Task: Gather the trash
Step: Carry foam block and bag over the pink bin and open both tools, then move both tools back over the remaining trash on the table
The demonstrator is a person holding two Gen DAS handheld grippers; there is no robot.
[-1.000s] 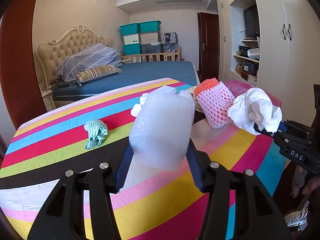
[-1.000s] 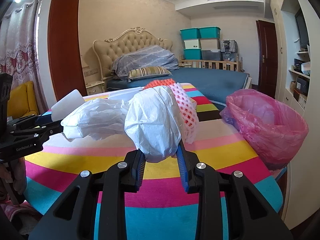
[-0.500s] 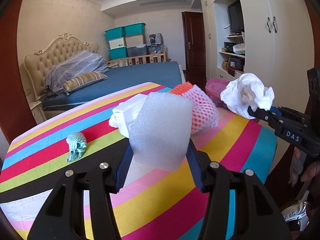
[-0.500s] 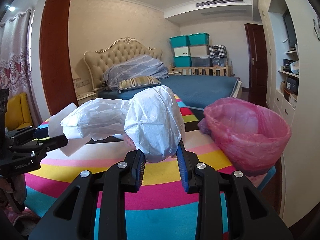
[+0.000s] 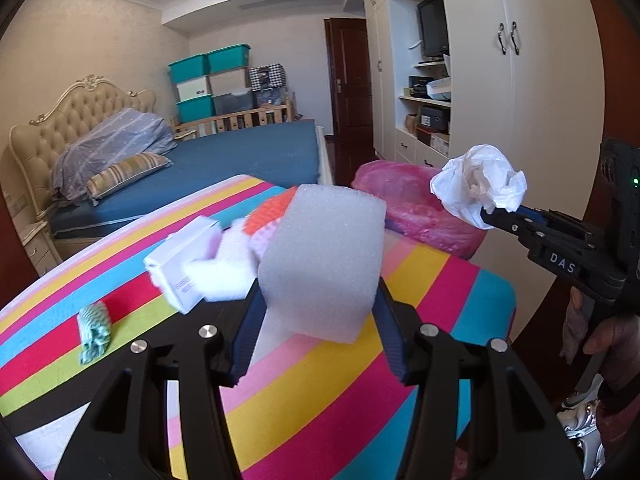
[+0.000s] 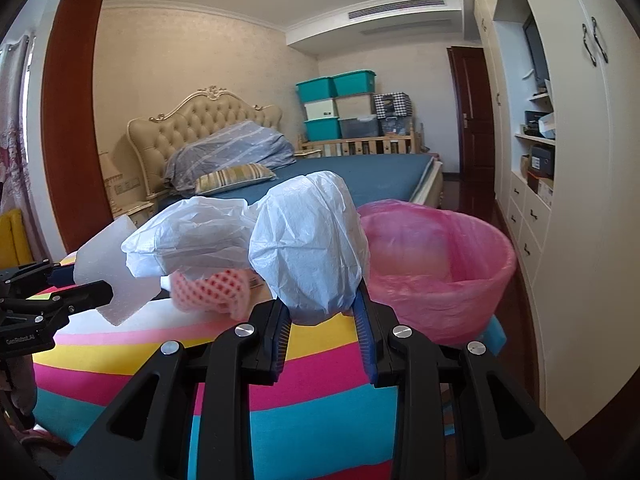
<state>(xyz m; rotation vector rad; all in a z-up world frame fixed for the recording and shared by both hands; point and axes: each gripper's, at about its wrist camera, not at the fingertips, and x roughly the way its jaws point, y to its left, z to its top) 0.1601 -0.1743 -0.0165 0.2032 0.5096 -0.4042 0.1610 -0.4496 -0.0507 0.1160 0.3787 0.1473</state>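
My left gripper is shut on a white foam block and holds it above the striped table. It also shows at the left of the right wrist view. My right gripper is shut on a crumpled white plastic bag, also seen in the left wrist view. A bin lined with a pink bag stands at the table's right end, just right of the white bag. A pink and orange foam net, a small white box and a green striped wrapper lie on the table.
A bed with pillows lies beyond the table. White wardrobes and shelves line the right wall. Teal storage boxes are stacked at the back. The person's hand holds the right gripper's handle.
Both grippers have swung right with their loads. The pink-lined bin has come closer in both views and now sits just beyond the white bag.
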